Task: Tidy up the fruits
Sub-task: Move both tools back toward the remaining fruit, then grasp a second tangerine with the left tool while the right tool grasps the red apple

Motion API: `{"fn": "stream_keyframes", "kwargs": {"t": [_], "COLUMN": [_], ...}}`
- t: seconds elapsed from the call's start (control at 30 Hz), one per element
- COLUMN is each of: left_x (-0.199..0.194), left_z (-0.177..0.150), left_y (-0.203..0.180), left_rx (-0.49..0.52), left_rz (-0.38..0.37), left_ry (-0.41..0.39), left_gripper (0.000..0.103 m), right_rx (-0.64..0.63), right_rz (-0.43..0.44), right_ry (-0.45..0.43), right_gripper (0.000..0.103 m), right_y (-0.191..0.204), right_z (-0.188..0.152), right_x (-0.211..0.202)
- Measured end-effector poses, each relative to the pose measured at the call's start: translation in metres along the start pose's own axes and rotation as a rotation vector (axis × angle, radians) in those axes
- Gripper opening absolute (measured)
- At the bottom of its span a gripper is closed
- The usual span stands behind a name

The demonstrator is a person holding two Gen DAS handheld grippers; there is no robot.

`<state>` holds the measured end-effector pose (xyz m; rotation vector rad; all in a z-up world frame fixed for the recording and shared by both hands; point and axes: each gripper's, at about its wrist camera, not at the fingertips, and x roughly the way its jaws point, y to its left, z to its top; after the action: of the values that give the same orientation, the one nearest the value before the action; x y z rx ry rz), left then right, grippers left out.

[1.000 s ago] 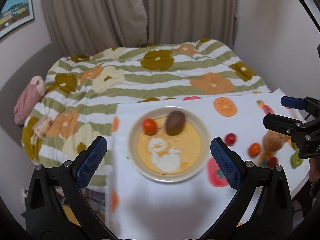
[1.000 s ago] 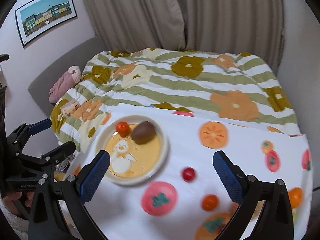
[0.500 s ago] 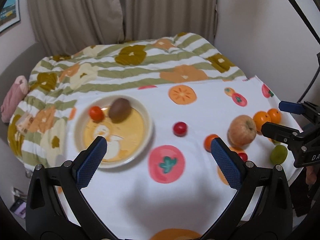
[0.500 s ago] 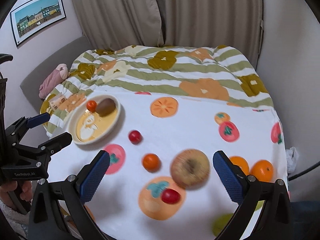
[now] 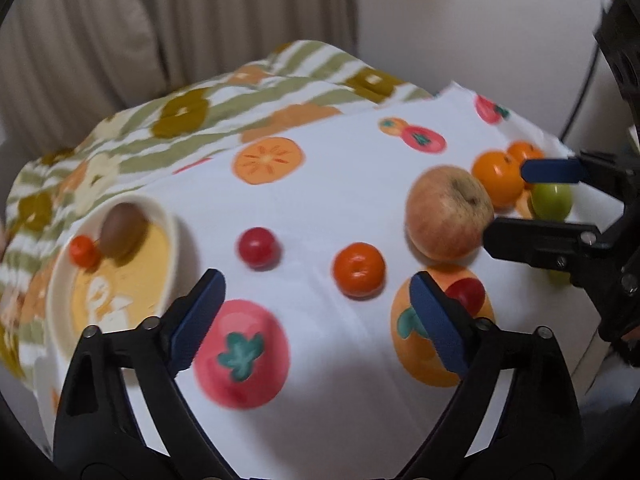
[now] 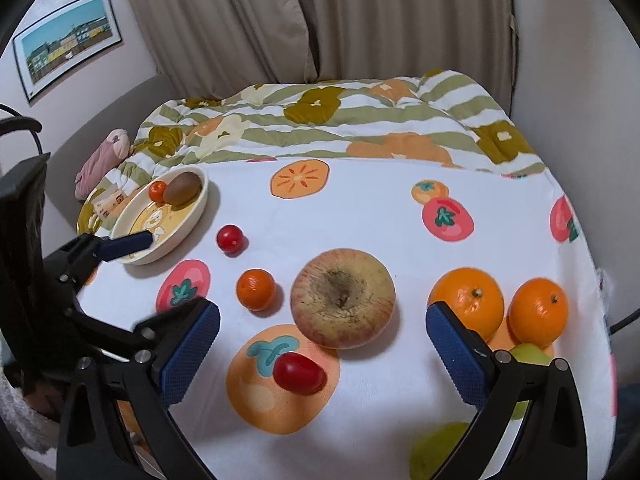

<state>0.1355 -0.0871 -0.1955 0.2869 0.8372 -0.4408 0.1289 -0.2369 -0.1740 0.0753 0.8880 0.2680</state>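
Closer tablecloth [image 6: 360,216] (curtains [image 6: 320,20] behind)

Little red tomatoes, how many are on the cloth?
2. One round red cherry tomato sits beside the cream bowl; one oval red cherry tomato lies on the printed orange fruit in front of the big apple. More may be hidden.

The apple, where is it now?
In the right wrist view the apple sits mid-cloth, between the small orange fruit and two oranges.
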Motion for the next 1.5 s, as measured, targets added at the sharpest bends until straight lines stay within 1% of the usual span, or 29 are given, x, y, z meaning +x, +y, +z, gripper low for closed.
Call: {"fn": "stream_keyframes", "kwargs": {"t": [0.03, 0.17, 0.2, 0.23, 0.27, 0.33, 0.47, 0.5, 0.53, 0.57, 0.6, 0.73, 0.9, 1.17, 1.2, 1.23, 1.37, 1.5], "left_x": [0.004, 0.022, 0.026, 0.03, 0.034, 0.038, 0.044, 0.045, 0.047, 0.048, 0.049, 0.049, 0.046, 0.041, 0.04, 0.039, 0.037, 0.035], "left_z": [0.0, -0.001, -0.001, 0.0, -0.001, 0.0, 0.001, 0.001, 0.001, 0.001, 0.001, 0.001, 0.0, -0.001, -0.002, -0.002, 0.0, 0.001], "left_y": [-0.002, -0.011, -0.012, -0.013, -0.013, -0.015, -0.019, -0.02, -0.021, -0.022, -0.022, -0.022, -0.022, -0.014, -0.012, -0.011, -0.006, -0.005], "left_rx": [0.014, 0.061, 0.066, 0.068, 0.069, 0.073, 0.089, 0.093, 0.097, 0.1, 0.101, 0.092, 0.096, 0.076, 0.071, 0.067, 0.045, 0.028], "left_rz": [-0.008, -0.033, -0.042, -0.047, -0.051, -0.056, -0.065, -0.067, -0.069, -0.069, -0.068, -0.072, -0.054, -0.031, -0.028, -0.025, -0.016, -0.012], "left_ry": [0.004, 0.032, 0.04, 0.05, 0.061, 0.07, 0.072, 0.074, 0.08, 0.087, 0.088, 0.086, 0.084, 0.093, 0.093, 0.092, 0.09, 0.084], "left_gripper": [0.09, 0.083, 0.077, 0.073, 0.072, 0.066, 0.062, 0.057, 0.048, 0.044, 0.043, 0.042, 0.042, 0.042, 0.042, 0.042, 0.042, 0.042], "right_rx": [0.012, 0.058, 0.065, 0.069, 0.075, 0.083, 0.095, 0.096, 0.099, 0.102, 0.104, 0.109, 0.12, 0.117, 0.116, 0.115, 0.117, 0.107], "right_rz": [0.0, -0.002, -0.003, -0.005, -0.007, -0.008, -0.009, -0.01, -0.011, -0.011, -0.012, -0.01, 0.001, -0.007, -0.01, -0.016, -0.033, -0.033], "right_ry": [0.001, 0.011, 0.018, 0.023, 0.029, 0.035, 0.042, 0.042, 0.043, 0.044, 0.044, 0.054, 0.074, 0.085, 0.086, 0.092, 0.11, 0.109], "right_gripper": [0.103, 0.101, 0.099, 0.099, 0.099, 0.098, 0.098, 0.098, 0.098, 0.098, 0.098, 0.09, 0.087, 0.087, 0.085, 0.081, 0.072, 0.072], "right_y": [-0.002, -0.007, -0.008, -0.008, -0.009, -0.011, -0.011, -0.012, -0.012, -0.013, -0.013, -0.014, -0.014, -0.011, -0.011, -0.011, -0.013, -0.012], "right_z": [0.0, -0.003, -0.004, -0.005, -0.006, -0.007, -0.008, -0.008, -0.008, -0.008, -0.008, -0.007, -0.007, 0.0, 0.001, 0.003, 0.004, 0.003], "right_x": [0.002, 0.013, 0.015, 0.017, 0.02, 0.023, 0.026, 0.026, 0.027, 0.028, 0.029, 0.034, 0.04, 0.045, 0.046, 0.048, 0.054, 0.054]}}
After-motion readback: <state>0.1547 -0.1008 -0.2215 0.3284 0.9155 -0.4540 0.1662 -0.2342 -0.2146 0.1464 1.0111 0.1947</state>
